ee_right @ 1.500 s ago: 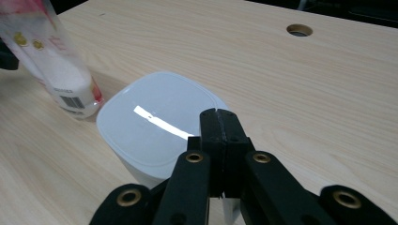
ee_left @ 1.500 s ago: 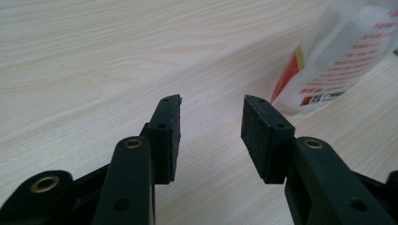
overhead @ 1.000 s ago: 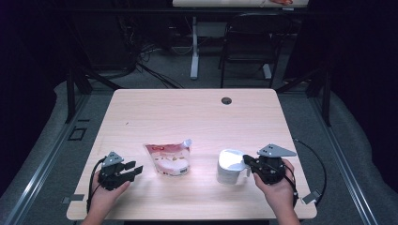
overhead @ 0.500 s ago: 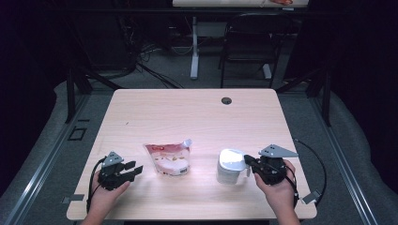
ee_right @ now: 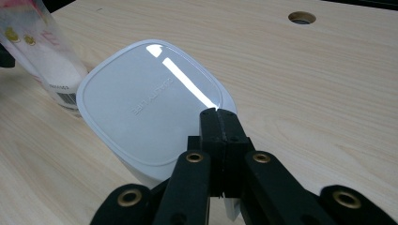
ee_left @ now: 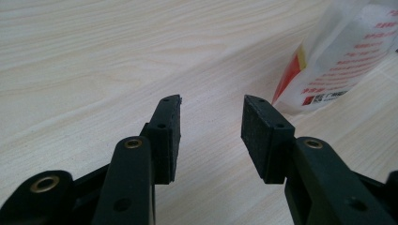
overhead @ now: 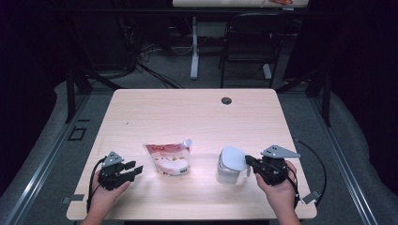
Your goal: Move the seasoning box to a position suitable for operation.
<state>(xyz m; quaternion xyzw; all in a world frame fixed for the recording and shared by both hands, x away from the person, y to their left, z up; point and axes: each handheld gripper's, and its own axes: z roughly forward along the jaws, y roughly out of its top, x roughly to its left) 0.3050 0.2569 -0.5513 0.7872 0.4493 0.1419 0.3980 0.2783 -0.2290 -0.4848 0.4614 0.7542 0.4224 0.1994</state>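
A white container [overhead: 226, 175] stands on the table at the front right, and its white lid [overhead: 233, 158] [ee_right: 145, 103] sits tilted on top. My right gripper [overhead: 248, 163] [ee_right: 218, 115] is at the lid's right edge with its jaws pressed together on the rim. A red and white spouted pouch [overhead: 170, 159] [ee_left: 338, 61] [ee_right: 42, 61] lies left of the container. My left gripper [overhead: 133, 169] [ee_left: 211, 117] rests low over the table, left of the pouch and apart from it, open with nothing between its pads.
The light wooden table [overhead: 187, 117] has a round cable hole [overhead: 226, 101] [ee_right: 302, 18] near its far edge. A dark chair [overhead: 248, 42] and desk legs stand on the floor beyond the table. Cables trail from both grippers off the front corners.
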